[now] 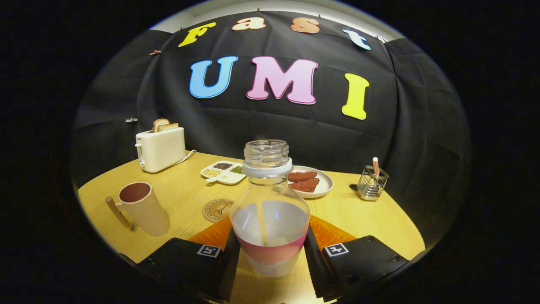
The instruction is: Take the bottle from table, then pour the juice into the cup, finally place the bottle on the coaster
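We hold the uncapped bottle [270, 211] upright between our gripper's [270, 249] two closed-in fingers, above the table [371, 219], with the cup [142, 207] and coaster [217, 210] just beyond.

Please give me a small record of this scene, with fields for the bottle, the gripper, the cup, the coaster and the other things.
bottle: open, upright, part-filled, between the fingers
hand-held gripper: both fingers against the bottle's sides
cup: beige, with handle, left of bottle
coaster: round, bare, between cup and bottle
others: toaster with bread, divided dish, plate, wire holder
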Motion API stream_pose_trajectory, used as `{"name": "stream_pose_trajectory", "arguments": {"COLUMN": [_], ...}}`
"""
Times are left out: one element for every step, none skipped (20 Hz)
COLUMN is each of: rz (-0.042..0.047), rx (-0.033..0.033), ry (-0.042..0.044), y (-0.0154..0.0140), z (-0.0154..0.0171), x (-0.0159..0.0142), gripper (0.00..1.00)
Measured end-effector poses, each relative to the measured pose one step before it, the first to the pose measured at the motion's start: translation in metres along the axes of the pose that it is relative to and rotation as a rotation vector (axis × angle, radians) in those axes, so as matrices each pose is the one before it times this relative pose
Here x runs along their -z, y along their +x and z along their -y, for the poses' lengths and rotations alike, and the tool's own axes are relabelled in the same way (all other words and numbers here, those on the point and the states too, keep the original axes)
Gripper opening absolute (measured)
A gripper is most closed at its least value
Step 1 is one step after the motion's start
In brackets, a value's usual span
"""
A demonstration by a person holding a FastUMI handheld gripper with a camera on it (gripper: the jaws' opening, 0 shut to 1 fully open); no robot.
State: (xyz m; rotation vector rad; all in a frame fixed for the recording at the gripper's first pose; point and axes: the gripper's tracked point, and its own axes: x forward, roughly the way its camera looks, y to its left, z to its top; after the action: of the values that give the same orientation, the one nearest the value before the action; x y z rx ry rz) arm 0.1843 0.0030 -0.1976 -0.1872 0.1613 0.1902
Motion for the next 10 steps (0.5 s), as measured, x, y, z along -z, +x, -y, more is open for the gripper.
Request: {"name": "stream_pose_trajectory", "arguments": {"rz": [0.01375,0.01135,0.00609,0.00136,-0.00416,-0.01116,-0.01574,-0.01546,-0.02813,-0.01856], "rx": [-0.00183,-0.00653,-0.00064,-0.00261,-0.00950,-0.00469,-0.00063,-0.00370,-0.01095,-0.00755], "ry": [-0.03839,-0.04240,-0.04819,-0.04574,-0.03820,-0.03697,-0.04148,-0.04333,-0.04565,-0.03803], "y": [-0.00038,0.00069,0.00088,0.00123,0.00205,0.00067,0.00095,-0.00146,0.00182,-0.00087], "z": [-0.00255,-0.00351,-0.00204,-0.00197,-0.00551,-0.00386,-0.00297,-0.00269,-0.00622,-0.00475], "x": [-0.01013,-0.00985,-0.00799,-0.00615,-0.00491,-0.00201,-0.00122,-0.00189,0.00020,0.00044], "gripper": [0.73,0.73,0.73,0.73,0.73,0.73,0.73,0.73,0.73,0.73]}}
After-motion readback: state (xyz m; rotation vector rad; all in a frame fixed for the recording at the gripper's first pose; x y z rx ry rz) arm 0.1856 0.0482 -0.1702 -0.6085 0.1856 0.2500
